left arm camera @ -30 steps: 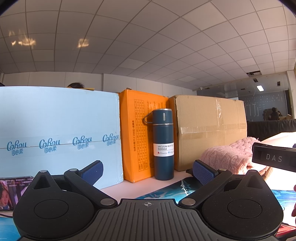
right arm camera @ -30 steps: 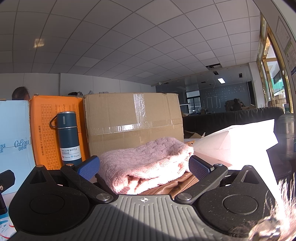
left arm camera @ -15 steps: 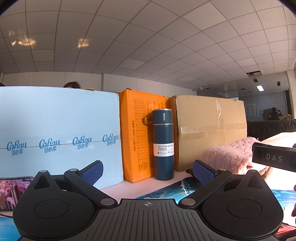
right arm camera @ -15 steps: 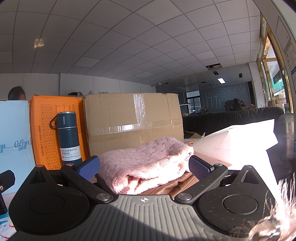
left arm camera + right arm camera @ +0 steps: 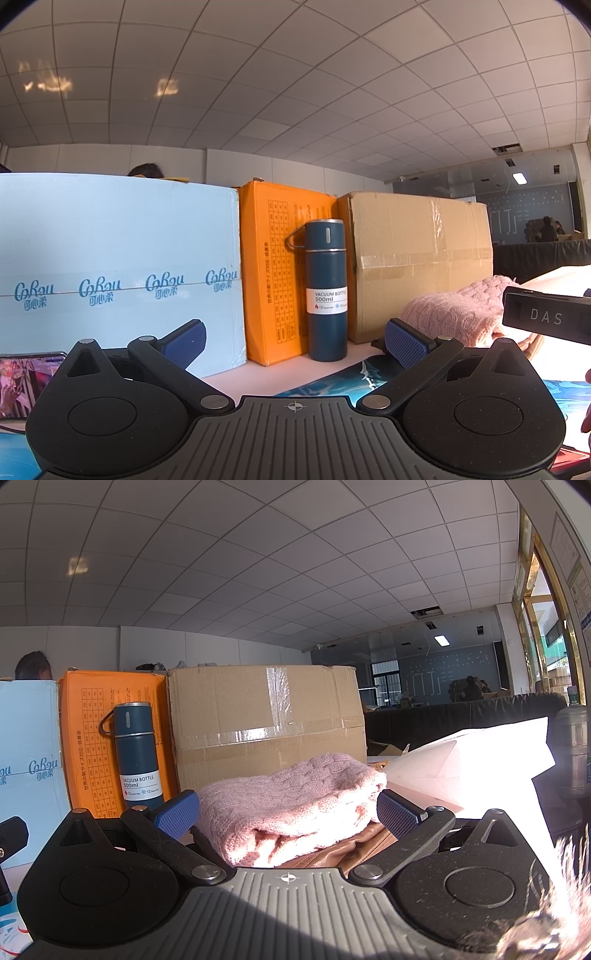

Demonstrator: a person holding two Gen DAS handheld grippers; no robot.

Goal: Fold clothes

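Observation:
A folded pink knit sweater (image 5: 291,808) lies on a brown garment (image 5: 343,853) right in front of my right gripper (image 5: 288,812). That gripper is open, its blue pads on either side of the pile and apart from it. The sweater also shows at the right of the left wrist view (image 5: 454,317). My left gripper (image 5: 295,338) is open and empty, held level above the table and aimed at the boxes. A black part of the right gripper marked DAS (image 5: 546,317) shows at the right edge there.
A light blue box (image 5: 118,266), an orange box (image 5: 273,273) and a taped cardboard box (image 5: 417,258) stand along the back. A dark blue vacuum bottle (image 5: 327,291) stands before them. A phone (image 5: 22,380) lies left. White paper (image 5: 472,764) lies right of the clothes.

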